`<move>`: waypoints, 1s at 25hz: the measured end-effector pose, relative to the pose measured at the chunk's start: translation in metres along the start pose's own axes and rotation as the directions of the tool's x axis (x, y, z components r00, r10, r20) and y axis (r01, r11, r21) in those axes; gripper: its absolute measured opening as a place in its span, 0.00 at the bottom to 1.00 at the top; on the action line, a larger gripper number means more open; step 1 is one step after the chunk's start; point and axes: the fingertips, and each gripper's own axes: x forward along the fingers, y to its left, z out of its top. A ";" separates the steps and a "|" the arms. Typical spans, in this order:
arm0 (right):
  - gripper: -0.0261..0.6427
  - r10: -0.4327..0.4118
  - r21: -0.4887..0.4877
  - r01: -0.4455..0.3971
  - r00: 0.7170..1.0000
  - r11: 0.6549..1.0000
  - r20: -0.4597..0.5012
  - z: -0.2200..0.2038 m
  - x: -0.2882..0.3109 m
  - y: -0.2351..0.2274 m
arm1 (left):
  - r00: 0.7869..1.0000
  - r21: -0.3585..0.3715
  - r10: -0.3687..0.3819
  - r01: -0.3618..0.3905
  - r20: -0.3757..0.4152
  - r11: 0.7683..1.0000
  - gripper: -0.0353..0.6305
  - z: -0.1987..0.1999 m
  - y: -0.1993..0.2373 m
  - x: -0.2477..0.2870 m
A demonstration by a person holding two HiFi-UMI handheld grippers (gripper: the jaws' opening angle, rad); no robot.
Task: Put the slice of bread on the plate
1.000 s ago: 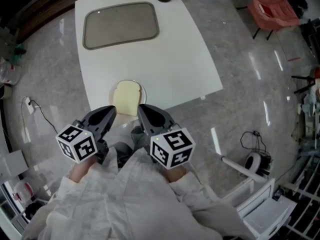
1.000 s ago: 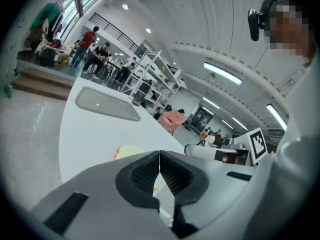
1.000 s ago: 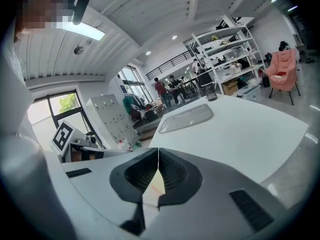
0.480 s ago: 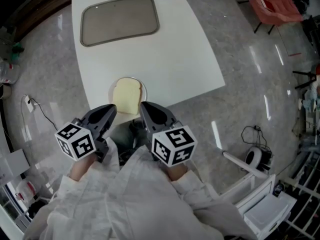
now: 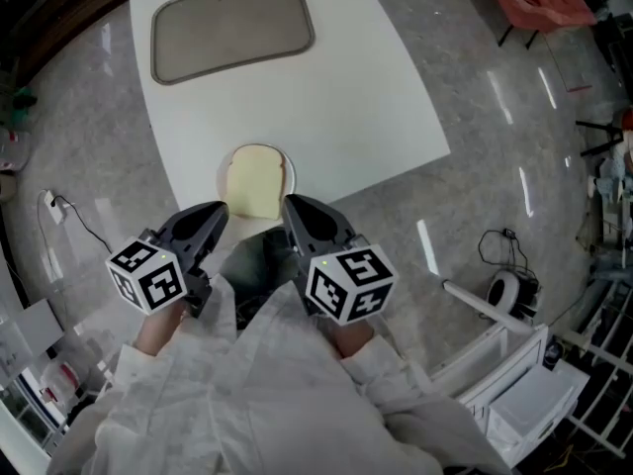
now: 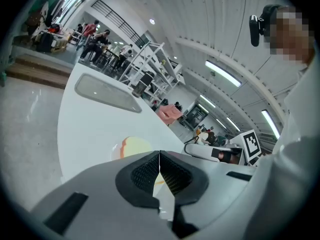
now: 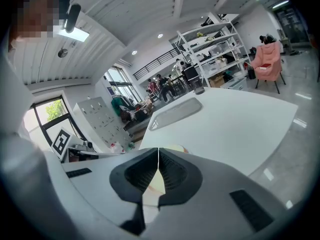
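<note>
Nearest the camera, the person's white sleeves (image 5: 247, 384) led out to the two tools, held low and side by side, short of the table (image 5: 346, 97). The left gripper (image 5: 212, 214) was clenched, its ribbed pads meeting with nothing between them, as its own view showed (image 6: 159, 165). The right gripper (image 5: 293, 208) was the same: pads pressed together and empty (image 7: 158, 165). Neither touched the food.

Just beyond their tips, at the near edge of the table, sat the plate (image 5: 222, 176), and the slice of bread (image 5: 253, 181) lay flat on it, covering most of it. By that placement the task looked done.

If the slice had to be lifted again, it would probably handle as a very light, soft thing that dents and tears easily. The sounder hold would likely be at the crust along one edge, where it is firmer, with a gentle pinch. Held by a corner alone it might sag or break.

Farther off, well apart from the plate, a shallow grey tray (image 5: 229, 28) rested empty at the far end of the table.
</note>
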 end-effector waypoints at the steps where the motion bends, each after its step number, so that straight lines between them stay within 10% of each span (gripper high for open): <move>1: 0.06 -0.010 0.000 0.010 1.000 1.000 -0.005 -0.002 0.000 -0.001 | 1.000 -0.004 0.007 -0.007 -0.002 1.000 0.07 -0.001 0.003 -0.001; 25: 0.06 -0.075 0.064 0.087 0.983 0.994 -0.170 -0.032 0.024 -0.028 | 0.976 -0.030 0.180 -0.185 -0.124 0.982 0.07 -0.014 0.066 0.008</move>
